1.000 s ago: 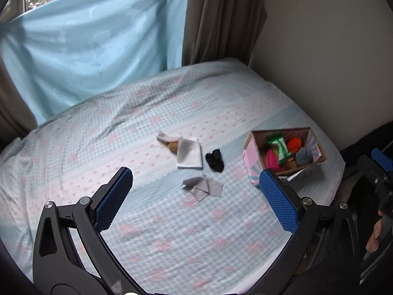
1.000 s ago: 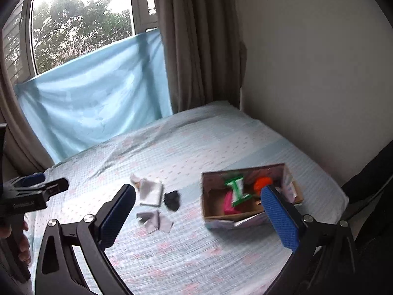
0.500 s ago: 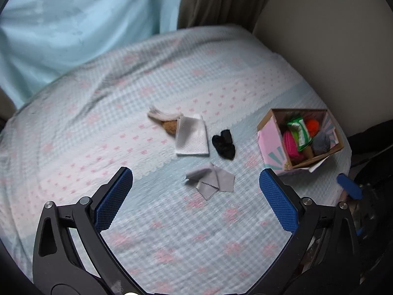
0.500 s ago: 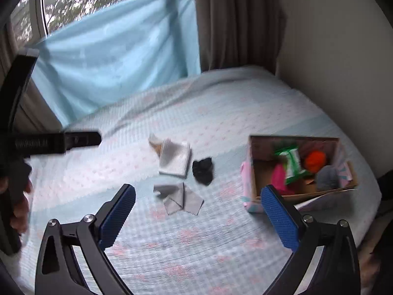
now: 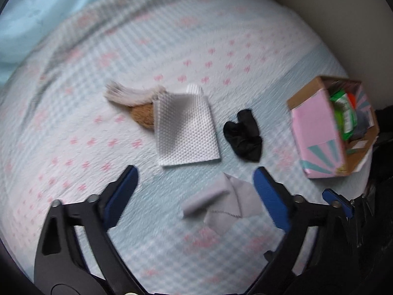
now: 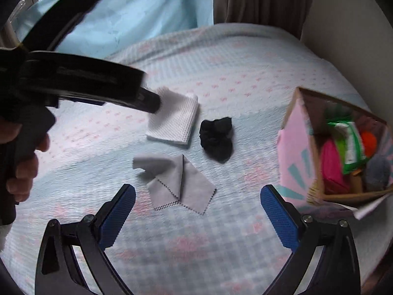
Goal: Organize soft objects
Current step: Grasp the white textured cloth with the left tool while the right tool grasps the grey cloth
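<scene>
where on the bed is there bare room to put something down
Free: the bedspread beyond the white towel, toward the curtain, and the near strip in front of the grey cloth. Crowded: the middle, where towel, black sock and grey cloth cluster, and the box at the right edge.

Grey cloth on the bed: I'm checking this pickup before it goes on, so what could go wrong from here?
1. The grey cloth lies thin, flat and partly folded on the bedspread; the open left gripper could pinch the bedspread with it.
2. Both open grippers point at this cloth; the right gripper might collide with the left.
3. The box already looks crowded, so added items may spill.
</scene>
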